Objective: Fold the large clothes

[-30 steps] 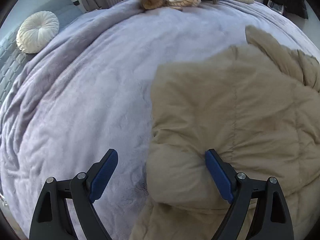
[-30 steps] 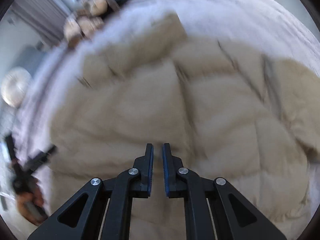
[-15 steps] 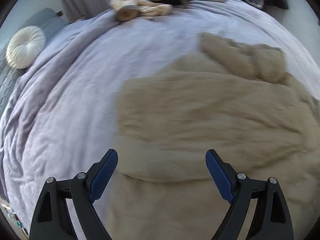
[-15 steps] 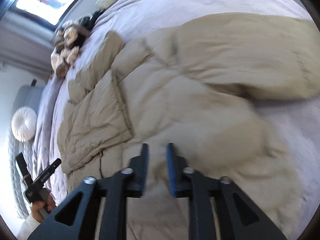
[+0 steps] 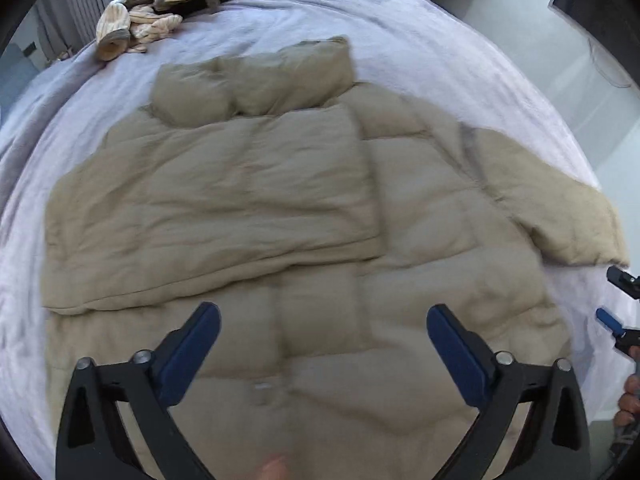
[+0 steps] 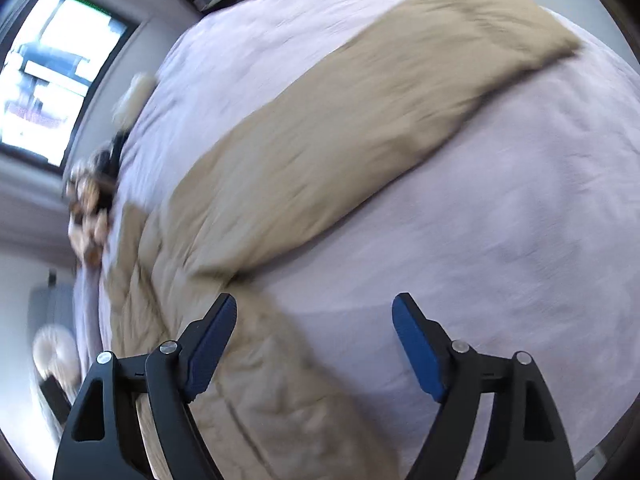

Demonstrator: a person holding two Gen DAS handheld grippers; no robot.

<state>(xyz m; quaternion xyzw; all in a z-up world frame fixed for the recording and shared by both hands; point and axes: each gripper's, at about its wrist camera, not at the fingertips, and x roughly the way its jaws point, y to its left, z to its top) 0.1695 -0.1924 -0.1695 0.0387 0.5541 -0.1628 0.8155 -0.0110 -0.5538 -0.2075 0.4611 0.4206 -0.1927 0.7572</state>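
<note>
A puffy beige quilted jacket (image 5: 280, 216) lies spread across a pale lilac plush bedspread (image 5: 420, 28). Its left sleeve is already folded over the chest, and its right sleeve (image 6: 360, 120) stretches out flat. That second sleeve looks like the step in hand. The left gripper (image 5: 323, 346) hangs over the jacket's hem, jaws opening, nothing between them. The right gripper (image 6: 314, 338) (blurred) is also opening and empty, beside the outstretched sleeve. Next it should probably take the cuff and carry it across. Beyond the jacket's collar lies a heap of striped knitwear (image 5: 148, 20); a bright window (image 6: 52, 68) lights the room.
</note>
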